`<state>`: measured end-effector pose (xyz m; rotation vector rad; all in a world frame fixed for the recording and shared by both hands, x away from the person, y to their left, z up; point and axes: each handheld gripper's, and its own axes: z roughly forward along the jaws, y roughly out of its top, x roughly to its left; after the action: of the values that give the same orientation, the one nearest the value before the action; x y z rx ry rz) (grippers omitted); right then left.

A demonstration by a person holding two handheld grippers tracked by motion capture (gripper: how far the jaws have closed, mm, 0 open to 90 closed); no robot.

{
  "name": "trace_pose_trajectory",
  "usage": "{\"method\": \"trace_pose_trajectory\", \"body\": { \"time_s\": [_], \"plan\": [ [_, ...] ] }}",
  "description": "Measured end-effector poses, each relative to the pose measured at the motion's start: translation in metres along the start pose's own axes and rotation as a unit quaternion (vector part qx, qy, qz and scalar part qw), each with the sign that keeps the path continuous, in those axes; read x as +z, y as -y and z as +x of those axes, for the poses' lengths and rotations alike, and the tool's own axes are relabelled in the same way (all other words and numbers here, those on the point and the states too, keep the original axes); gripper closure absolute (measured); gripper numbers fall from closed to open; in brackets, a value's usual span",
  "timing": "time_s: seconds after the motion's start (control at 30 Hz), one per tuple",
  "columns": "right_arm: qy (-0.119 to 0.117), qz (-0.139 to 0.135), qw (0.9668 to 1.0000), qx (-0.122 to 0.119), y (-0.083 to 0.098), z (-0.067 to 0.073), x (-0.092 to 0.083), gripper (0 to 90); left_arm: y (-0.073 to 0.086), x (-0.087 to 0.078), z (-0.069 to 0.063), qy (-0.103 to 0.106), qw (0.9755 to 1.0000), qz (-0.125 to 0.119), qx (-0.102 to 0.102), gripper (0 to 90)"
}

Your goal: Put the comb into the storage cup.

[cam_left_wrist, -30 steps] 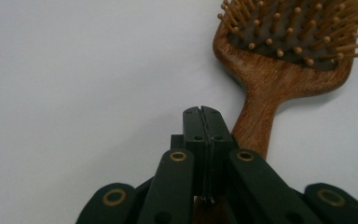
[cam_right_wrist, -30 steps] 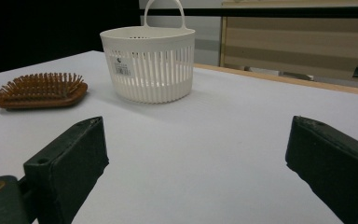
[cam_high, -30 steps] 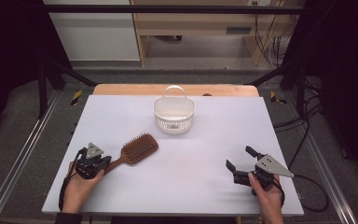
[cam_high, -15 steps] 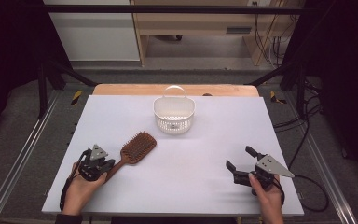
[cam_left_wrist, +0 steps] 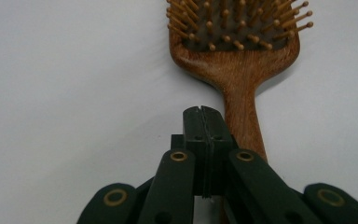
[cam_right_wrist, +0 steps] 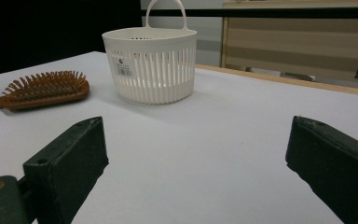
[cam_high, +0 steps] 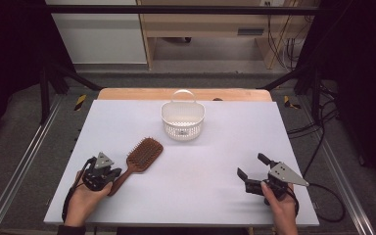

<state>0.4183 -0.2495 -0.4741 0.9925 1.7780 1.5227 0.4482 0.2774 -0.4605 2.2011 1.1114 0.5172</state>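
While the left gripper (cam_high: 111, 173) sits near the front left corner of the surface (cam_high: 200, 196), I find its fingers closed flat against each other with nothing between them. In the left gripper view the seam between the two pads (cam_left_wrist: 195, 126) is tight.

Item under inspection: the wooden hairbrush (cam_high: 144, 152). It lies bristles up on the left half of the surface. Its head points toward the far edge and the white basket (cam_high: 182, 120), and its handle (cam_left_wrist: 242, 112) trails back toward the front left corner.

The relation that matters: in the left gripper view the handle runs almost parallel to the fingers. It lies just to the right of their closed tips and passes down under the right-hand linkage. The fingers are therefore beside the handle, not around it. I cannot tell whether the linkage touches the wood.

The right gripper (cam_high: 250, 165) rests near the front right corner, well apart from the brush. Its fingers are spread wide and empty, and they face the basket (cam_right_wrist: 151, 65).

Assessment: the left hand is far nearer and is the one to take the brush. In my judgement I must first open the fingers, then shift them sideways so that one pad lands on each flank of the handle. Closing where they now stand would miss it.
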Motion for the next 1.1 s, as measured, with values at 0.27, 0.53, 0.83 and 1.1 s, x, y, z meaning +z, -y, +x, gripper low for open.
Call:
{"method": "trace_pose_trajectory", "body": {
  "time_s": [0.27, 0.53, 0.83, 1.1],
  "plan": [
    [-0.004, -0.005, 1.0000, -0.004, -0.002, 0.003, 0.001, 5.2, -0.006, -0.011, -0.006, -0.001, 0.9996, -0.027, 0.003, 90.0],
    [-0.014, -0.007, 0.9998, -0.007, -0.005, 0.003, 0.002, 5.2, -0.017, -0.012, -0.024, -0.002, 0.9998, -0.020, 0.003, 90.0],
    [-0.015, -0.001, 0.9997, -0.021, -0.006, 0.011, 0.005, 5.2, -0.036, -0.010, -0.026, -0.025, 0.9992, 0.030, 0.008, 65.3],
    [-0.008, 0.000, 0.9997, -0.023, -0.006, 0.009, 0.004, 4.9, -0.043, -0.005, -0.026, -0.049, 0.9977, 0.047, -0.005, 21.9]
  ]
}}
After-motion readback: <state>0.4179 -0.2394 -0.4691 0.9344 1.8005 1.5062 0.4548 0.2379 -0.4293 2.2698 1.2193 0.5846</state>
